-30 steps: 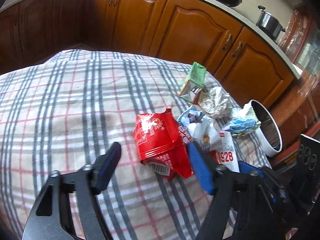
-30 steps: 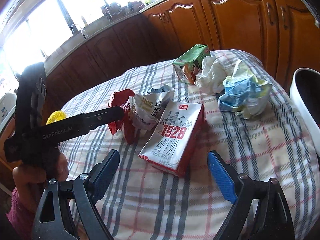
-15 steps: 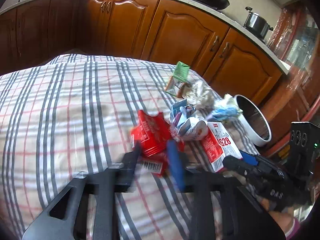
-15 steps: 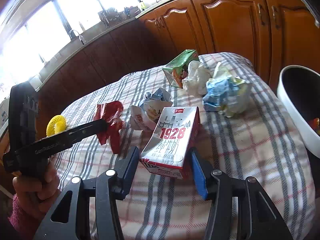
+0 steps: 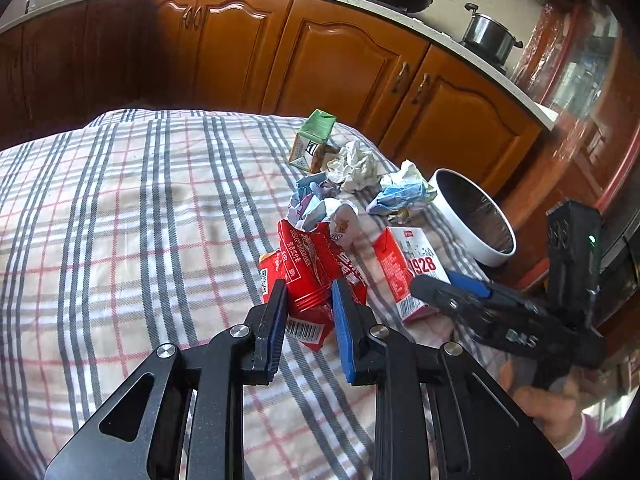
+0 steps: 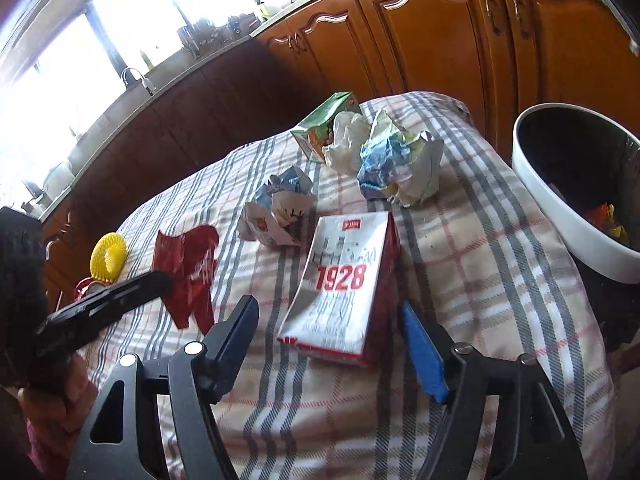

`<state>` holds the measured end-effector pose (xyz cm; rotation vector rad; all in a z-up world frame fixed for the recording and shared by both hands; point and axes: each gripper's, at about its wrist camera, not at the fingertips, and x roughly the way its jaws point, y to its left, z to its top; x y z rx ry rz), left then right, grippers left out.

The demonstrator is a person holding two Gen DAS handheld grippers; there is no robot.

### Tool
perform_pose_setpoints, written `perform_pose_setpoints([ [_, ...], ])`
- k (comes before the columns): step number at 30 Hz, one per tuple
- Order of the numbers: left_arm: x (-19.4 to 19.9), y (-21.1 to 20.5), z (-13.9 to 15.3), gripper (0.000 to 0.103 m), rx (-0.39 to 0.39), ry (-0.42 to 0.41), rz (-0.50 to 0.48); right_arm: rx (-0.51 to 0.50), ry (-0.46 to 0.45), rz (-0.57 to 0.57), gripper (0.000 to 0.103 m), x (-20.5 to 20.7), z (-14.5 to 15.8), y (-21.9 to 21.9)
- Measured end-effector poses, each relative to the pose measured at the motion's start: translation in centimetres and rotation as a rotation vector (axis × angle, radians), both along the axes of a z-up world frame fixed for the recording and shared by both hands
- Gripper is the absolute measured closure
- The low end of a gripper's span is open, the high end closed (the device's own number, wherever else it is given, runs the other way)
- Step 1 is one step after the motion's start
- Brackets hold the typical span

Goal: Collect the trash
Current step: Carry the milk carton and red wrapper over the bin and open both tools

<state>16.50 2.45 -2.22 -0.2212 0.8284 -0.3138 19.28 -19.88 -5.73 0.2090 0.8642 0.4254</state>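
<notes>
My left gripper is shut on the red snack wrapper, which hangs lifted off the checked tablecloth in the right wrist view. My right gripper stands around the near end of the white and red "1928" milk carton, jaws a little wider than the carton; I cannot tell if the pads touch it. The carton lies flat on the cloth and also shows in the left wrist view. The white trash bin stands off the table's right edge.
More trash lies on the cloth: a crumpled white and blue wrapper, a crumpled blue and white bag, a white tissue ball and a green carton. Wooden kitchen cabinets stand behind the table. A yellow round thing sits at the left.
My left gripper closed on the red wrapper and lifted it. My right gripper narrowed around the 1928 carton and moved in over its near end.
</notes>
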Motion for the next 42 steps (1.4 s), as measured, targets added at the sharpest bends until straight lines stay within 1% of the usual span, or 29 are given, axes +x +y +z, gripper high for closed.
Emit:
perform_pose_setpoints([
  [2, -0.1, -0.1, 0.1, 0.082, -0.001, 0.001, 0.000, -0.025, -0.004, -0.004, 0.032, 0.7, -0.1, 0.5],
  [3, -0.2, -0.3, 0.2, 0.082, -0.001, 0.001, -0.001, -0.039, 0.001, -0.005, 0.042, 1.2, -0.4, 0.7],
  [4, -0.3, -0.5, 0.3, 0.082, 0.000, 0.001, -0.004, -0.049, 0.009, -0.005, 0.046, 1.5, -0.7, 0.8],
  [6, -0.4, -1.2, 0.4, 0.082, 0.002, 0.000, -0.019, -0.051, 0.018, -0.001, 0.047, 1.6, -1.2, 0.6],
  [9, -0.4, -3.0, 0.6, 0.082, 0.011, -0.005, -0.054, -0.032, -0.011, -0.012, 0.048, 0.7, -0.8, -0.5],
  [10, -0.4, -3.6, 0.7, 0.082, 0.011, -0.006, -0.069, -0.017, -0.016, -0.020, 0.055, 0.4, -0.6, -1.1],
  [11, -0.3, -4.4, 0.7, 0.082, 0.012, -0.008, -0.085, -0.008, -0.023, -0.030, 0.058, 0.1, -0.4, -1.8],
  [16, 0.2, -7.8, 1.0, 0.082, 0.015, -0.015, -0.155, 0.008, -0.043, -0.091, 0.058, -1.0, 0.8, -5.8],
  [22, 0.9, -11.0, 1.7, 0.082, 0.010, -0.023, -0.216, 0.022, -0.083, -0.168, 0.058, -2.1, 2.4, -10.2],
  [29, 1.8, -14.8, 2.2, 0.082, 0.022, -0.034, -0.276, 0.039, -0.101, -0.256, 0.058, -2.2, 3.0, -14.7],
  [34, 2.8, -16.8, 2.6, 0.082, 0.022, -0.038, -0.300, 0.046, -0.108, -0.296, 0.058, -2.0, 3.1, -17.1],
  [42, 4.7, -19.8, 3.5, 0.082, 0.033, -0.058, -0.338, 0.042, -0.123, -0.327, 0.059, -0.8, 3.6, -19.1],
])
